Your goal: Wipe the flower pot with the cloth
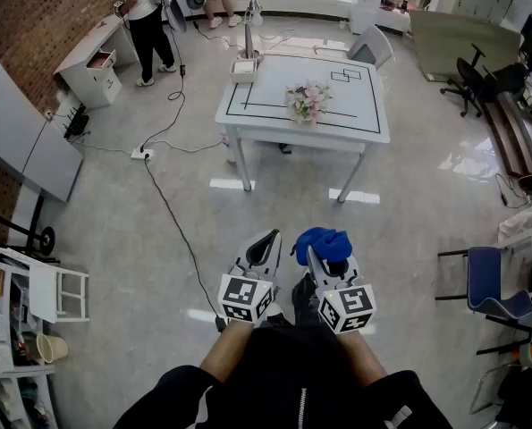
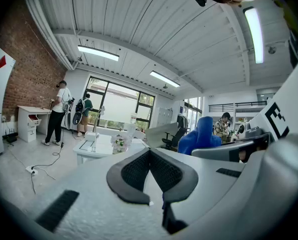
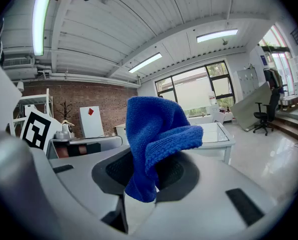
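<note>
White table (image 1: 274,92) stands on grey floor (image 1: 158,213); right hand-held gripper (image 1: 317,256) clamps blue cloth (image 3: 154,134), left hand-held gripper (image 2: 150,156) closed.

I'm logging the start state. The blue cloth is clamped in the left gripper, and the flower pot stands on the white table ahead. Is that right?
Not quite. The right gripper view shows the blue cloth clamped in the right gripper, not the left gripper, which is shut on nothing. The flower pot does stand on the white table ahead.
</note>
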Demonstrator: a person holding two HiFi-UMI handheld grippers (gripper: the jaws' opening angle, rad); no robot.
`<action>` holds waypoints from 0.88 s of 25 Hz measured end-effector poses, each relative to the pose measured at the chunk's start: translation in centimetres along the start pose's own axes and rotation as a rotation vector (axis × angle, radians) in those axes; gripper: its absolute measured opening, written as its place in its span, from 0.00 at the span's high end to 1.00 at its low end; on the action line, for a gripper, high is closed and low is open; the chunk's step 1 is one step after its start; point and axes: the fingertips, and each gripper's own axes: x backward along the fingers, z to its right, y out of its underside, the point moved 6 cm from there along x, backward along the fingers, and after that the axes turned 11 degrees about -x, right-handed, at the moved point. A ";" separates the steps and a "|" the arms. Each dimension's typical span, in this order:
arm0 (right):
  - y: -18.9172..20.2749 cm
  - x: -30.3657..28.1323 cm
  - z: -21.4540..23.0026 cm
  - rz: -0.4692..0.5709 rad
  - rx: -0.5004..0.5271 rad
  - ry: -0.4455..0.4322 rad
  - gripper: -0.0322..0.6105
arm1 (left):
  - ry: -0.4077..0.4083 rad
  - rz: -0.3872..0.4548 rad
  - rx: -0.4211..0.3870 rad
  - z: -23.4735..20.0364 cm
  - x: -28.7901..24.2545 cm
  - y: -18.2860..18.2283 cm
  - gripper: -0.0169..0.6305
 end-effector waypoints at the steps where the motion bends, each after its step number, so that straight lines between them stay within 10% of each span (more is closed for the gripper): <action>1: 0.0 0.2 0.0 0.001 0.001 0.000 0.79 | 0.002 -0.001 -0.001 0.2 0.0 0.0 0.96; 22: 0.5 -0.6 1.1 0.022 -0.057 0.013 0.79 | 0.043 -0.001 -0.088 0.3 -1.8 -0.1 0.96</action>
